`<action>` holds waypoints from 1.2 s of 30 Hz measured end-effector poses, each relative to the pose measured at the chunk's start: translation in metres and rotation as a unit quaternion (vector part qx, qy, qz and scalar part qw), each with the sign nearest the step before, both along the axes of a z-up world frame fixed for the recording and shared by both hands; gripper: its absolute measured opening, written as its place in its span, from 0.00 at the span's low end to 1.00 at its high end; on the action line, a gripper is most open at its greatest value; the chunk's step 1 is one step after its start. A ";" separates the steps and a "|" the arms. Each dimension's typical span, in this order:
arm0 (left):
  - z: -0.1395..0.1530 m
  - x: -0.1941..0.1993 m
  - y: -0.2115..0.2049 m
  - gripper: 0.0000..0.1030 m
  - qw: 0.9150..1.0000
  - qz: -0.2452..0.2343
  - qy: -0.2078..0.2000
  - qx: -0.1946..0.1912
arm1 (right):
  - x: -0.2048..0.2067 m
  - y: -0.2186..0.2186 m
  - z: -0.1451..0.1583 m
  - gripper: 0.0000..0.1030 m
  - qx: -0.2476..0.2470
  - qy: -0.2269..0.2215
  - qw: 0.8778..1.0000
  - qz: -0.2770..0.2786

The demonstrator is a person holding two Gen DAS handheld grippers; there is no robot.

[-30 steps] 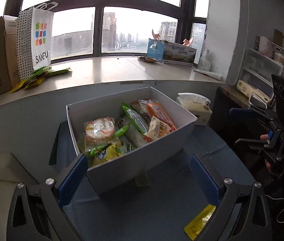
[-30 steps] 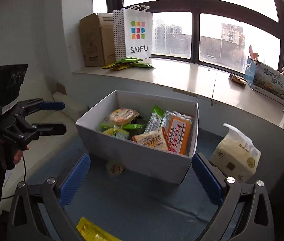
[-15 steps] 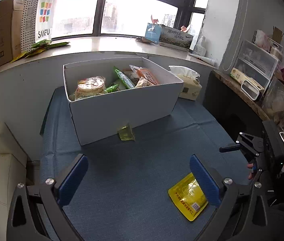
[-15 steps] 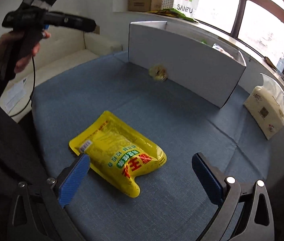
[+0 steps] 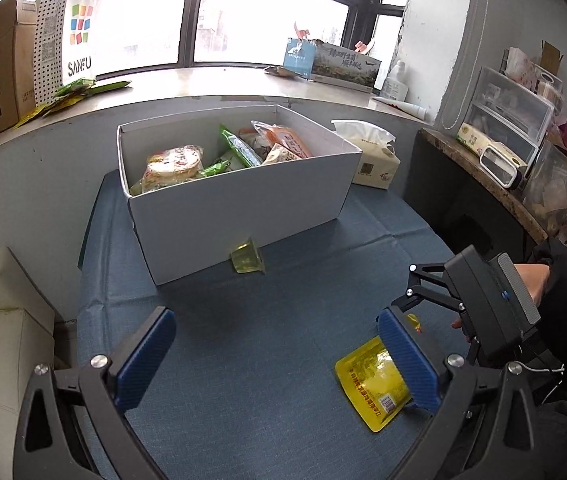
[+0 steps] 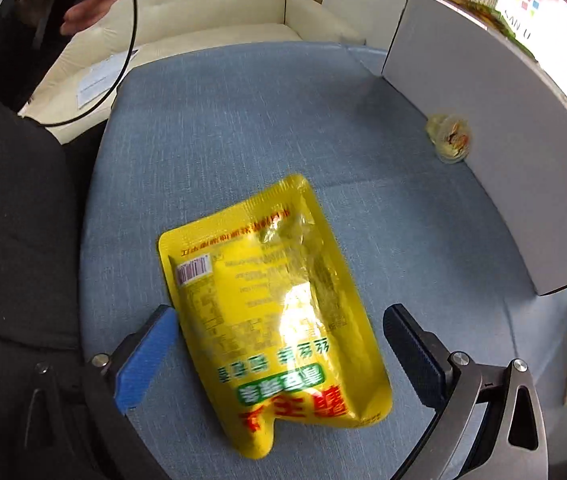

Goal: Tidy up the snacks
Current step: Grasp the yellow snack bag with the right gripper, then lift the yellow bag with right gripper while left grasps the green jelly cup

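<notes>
The right gripper (image 6: 279,364) is hanging low over the yellow pouch (image 6: 275,312) w/ its jaws spread wide, one blue pad on each side of the pouch's lower half, nothing gripped yet. It's straddling the pouch that way prob. so a single squeeze can pinch it across the width; the pouch is lying flat on the blue cloth (image 6: 243,112), so the fingers (image 6: 145,364) are going to need to get down near the cloth to catch it. Can't tell if the pads are touching the cloth.

The left gripper (image 5: 279,360) is sitting higher, jaws also wide apart and holding nothing, pointing toward the box (image 5: 243,212). It's looking like the idle hand, kept back so the right one has room. In its view the pouch is showing at lower right, partly behind the right pad.

Farther out: the small jelly cup (image 5: 248,261) is lying on the cloth just beside the box's front wall, well apart from the pouch. The box is already holding several snack packs, so pouch and cup are prob. the leftovers to go in. The tissue pack (image 5: 371,160) is standing by the box's far-right corner.

Vs. half a sec ago: the right gripper is now much closer to the pouch, which was sitting ahead of the jaws and is now lying between them. The left gripper is looking at the box from a bit nearer, and the right gripper is now showing beside the pouch in its view. Pouch, cup, box aren't moving.
</notes>
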State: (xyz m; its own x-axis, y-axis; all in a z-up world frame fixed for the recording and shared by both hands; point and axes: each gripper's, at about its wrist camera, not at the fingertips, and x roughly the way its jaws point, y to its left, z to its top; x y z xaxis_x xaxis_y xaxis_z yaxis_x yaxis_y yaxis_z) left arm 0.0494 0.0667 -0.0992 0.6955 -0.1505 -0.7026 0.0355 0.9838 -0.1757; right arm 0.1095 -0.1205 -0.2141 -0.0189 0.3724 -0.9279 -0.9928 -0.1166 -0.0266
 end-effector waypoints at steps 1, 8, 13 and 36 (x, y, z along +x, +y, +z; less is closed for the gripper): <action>0.000 -0.001 0.000 1.00 1.000 0.001 0.000 0.000 | 0.004 0.001 -0.002 1.00 -0.010 0.018 1.000 -0.006; -0.005 0.001 0.004 1.00 1.000 0.007 0.005 -0.003 | 0.011 -0.013 0.016 0.47 0.014 0.037 0.999 -0.025; -0.012 0.007 0.004 1.00 1.000 0.010 0.014 -0.010 | 0.009 -0.033 0.025 0.40 0.034 -0.001 0.998 -0.061; -0.108 0.149 -0.005 0.97 0.977 0.183 0.109 -0.003 | 0.015 -0.118 0.090 0.39 0.186 0.029 0.915 -0.357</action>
State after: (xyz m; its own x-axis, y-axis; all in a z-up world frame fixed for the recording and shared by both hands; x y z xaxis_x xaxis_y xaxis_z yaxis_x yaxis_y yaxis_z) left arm 0.1981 0.0616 -0.2076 0.5383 0.0758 -0.8394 -0.3581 0.9221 -0.1464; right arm 0.1243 -0.2385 -0.1243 0.3079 0.5993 -0.7389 -0.8132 0.5689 0.1226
